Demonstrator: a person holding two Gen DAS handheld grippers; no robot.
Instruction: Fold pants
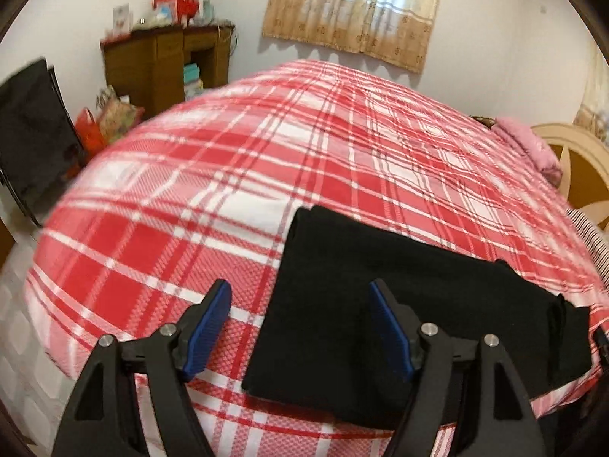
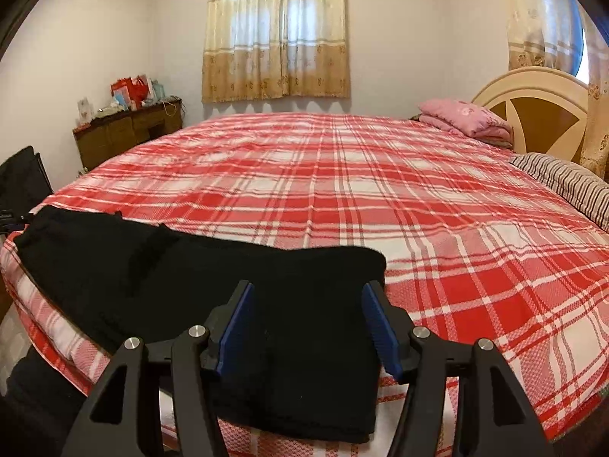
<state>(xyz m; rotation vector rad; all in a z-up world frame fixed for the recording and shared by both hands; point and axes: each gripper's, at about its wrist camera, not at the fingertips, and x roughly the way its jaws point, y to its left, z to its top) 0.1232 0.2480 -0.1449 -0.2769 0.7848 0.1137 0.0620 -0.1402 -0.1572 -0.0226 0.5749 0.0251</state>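
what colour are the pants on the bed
Black pants, clearest in the right wrist view, on the red plaid bedspread.

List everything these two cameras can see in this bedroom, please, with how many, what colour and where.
black fabric pants: one, black, lying flat along the bed's near edge
red and white plaid bedspread: one, red and white, covering the bed
folded pink quilt: one, pink, far corner by the headboard
striped pillow: one, dark and pale stripes, right side of the bed
cream and brown headboard: one, right end
beige patterned curtains: two sets, on the far and right walls
brown wooden desk: one, left corner, red and teal boxes on top
black screen: one, far left
left gripper: black arms, blue pads, open over the pants' end
right gripper: same colours, open above the pants
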